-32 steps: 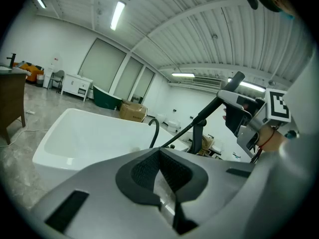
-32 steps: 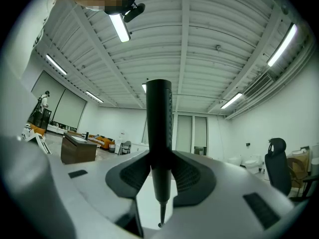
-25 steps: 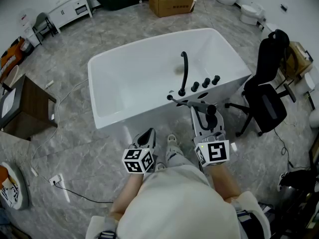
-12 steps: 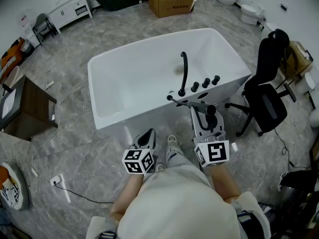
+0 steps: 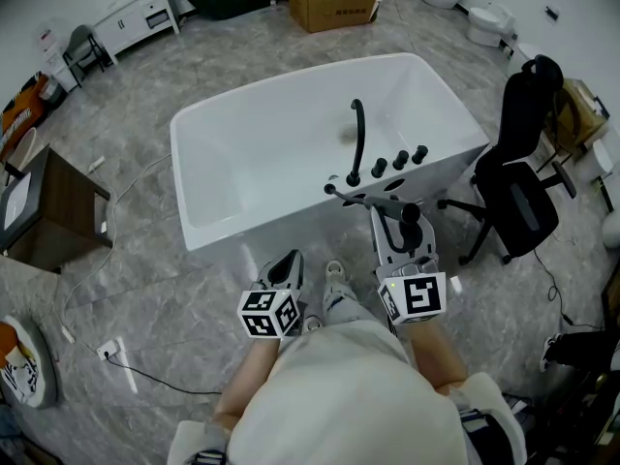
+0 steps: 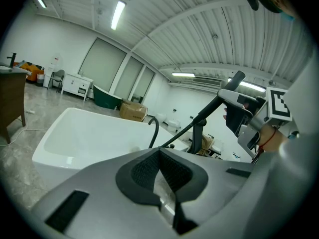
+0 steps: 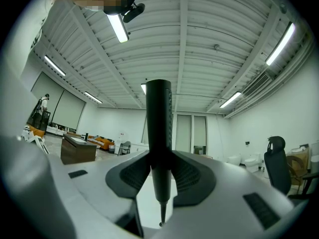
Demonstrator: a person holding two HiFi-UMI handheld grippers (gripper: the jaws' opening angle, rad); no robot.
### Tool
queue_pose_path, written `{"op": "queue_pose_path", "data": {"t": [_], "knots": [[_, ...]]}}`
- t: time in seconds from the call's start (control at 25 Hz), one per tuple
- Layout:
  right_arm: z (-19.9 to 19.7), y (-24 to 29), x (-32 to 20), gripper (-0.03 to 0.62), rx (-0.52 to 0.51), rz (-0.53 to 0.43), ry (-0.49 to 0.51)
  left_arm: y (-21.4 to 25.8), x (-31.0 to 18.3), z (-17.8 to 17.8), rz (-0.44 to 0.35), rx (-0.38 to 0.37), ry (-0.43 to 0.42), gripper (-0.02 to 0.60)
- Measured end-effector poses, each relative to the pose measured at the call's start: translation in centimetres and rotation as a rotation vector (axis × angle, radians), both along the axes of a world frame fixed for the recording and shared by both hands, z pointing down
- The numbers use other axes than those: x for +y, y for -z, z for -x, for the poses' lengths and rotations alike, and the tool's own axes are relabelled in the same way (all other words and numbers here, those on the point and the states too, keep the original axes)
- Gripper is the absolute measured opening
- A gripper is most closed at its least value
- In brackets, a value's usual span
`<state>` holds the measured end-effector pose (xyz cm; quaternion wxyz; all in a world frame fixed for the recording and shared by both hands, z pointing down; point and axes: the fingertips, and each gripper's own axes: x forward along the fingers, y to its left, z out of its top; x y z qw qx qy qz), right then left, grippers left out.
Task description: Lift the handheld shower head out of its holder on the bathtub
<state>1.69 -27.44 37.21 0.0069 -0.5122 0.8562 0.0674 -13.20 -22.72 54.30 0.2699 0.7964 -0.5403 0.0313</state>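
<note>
Right gripper clamps shower head (hose attached)

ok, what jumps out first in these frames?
The white bathtub fills the middle of the head view, with a black curved faucet on its near rim. At that rim the right hand-held gripper is clamped on the black shower head, whose handle sits between the jaws in the right gripper view. A black office chair stands right of the tub.
</note>
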Motion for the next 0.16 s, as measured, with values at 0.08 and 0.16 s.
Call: {"op": "queue_pose_path", "data": {"t": [0.08,0.16], "knots": [[0.13,0.07,-0.04,0.141,0.004,-0.004,0.004,-0.02,-0.04,-0.02,0.000,0.000,-0.003,0.020],[0.28,0.12,-0.06,0.142,0.008,-0.006,0.007,-0.04,-0.09,-0.02,-0.001,-0.001,-0.005,0.020]]}}
